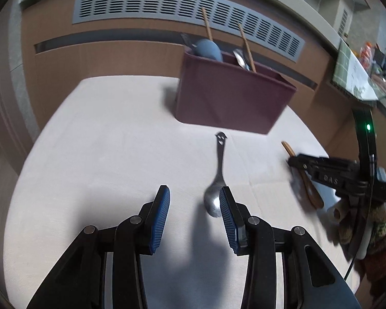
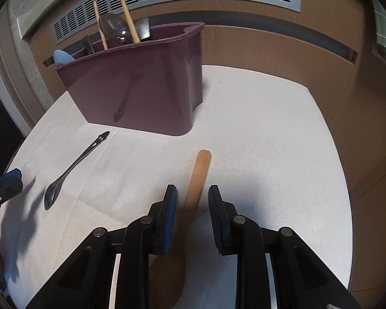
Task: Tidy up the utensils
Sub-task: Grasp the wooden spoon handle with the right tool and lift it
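Observation:
A metal spoon [image 1: 218, 177] lies on the white tablecloth, handle toward the maroon utensil caddy [image 1: 231, 97]. My left gripper [image 1: 194, 202] is open above the cloth, its right pad beside the spoon's bowl. A wooden spoon [image 2: 196, 180] lies on the cloth between the pads of my right gripper [image 2: 192, 199], which is open and straddles its handle. The wooden spoon [image 1: 305, 177] and right gripper [image 1: 299, 163] also show in the left wrist view. The caddy [image 2: 141, 87] holds several utensils, among them wooden handles and a metal spoon. The metal spoon [image 2: 72, 172] shows left in the right wrist view.
The table [image 2: 270, 134] is covered by a white cloth and stands against a brown wall panel with a grey vent grille [image 1: 182, 10]. A cluttered counter [image 1: 368, 64] is at the far right. The left gripper's finger [image 2: 6, 182] shows at the left edge.

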Demonstrator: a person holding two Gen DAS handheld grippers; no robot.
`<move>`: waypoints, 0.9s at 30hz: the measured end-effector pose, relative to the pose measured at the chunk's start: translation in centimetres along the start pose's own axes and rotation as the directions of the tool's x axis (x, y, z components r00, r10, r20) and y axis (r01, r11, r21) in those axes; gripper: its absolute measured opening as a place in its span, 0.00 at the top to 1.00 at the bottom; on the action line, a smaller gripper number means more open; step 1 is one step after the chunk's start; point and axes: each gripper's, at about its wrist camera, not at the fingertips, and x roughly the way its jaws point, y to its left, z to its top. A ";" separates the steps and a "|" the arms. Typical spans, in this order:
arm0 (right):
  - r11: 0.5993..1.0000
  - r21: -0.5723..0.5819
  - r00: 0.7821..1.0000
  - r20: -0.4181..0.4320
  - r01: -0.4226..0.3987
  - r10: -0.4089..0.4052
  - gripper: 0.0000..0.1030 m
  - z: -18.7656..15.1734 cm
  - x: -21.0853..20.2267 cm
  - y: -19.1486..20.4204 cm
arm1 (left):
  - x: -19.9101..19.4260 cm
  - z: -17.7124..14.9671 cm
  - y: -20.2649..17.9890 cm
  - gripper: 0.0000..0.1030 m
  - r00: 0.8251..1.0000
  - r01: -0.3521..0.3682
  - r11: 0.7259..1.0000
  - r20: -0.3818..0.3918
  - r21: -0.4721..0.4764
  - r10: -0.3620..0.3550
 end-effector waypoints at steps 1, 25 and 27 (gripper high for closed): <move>1.000 -0.006 1.000 -0.002 0.002 -0.002 0.77 0.1 0.1 0.2 | 0.2 0.0 -0.3 0.60 1.000 0.003 1.000 -0.006 0.010 -0.003; 0.997 0.018 0.997 0.011 -0.077 0.077 0.90 -5.2 -4.3 -0.3 | 4.2 0.5 -3.9 0.60 0.996 -0.009 0.995 -0.090 0.100 0.018; 0.996 0.023 0.996 0.007 -0.083 0.083 0.90 -5.4 -4.4 -0.3 | 4.3 0.6 -3.9 0.60 0.996 -0.010 0.995 -0.090 0.097 0.019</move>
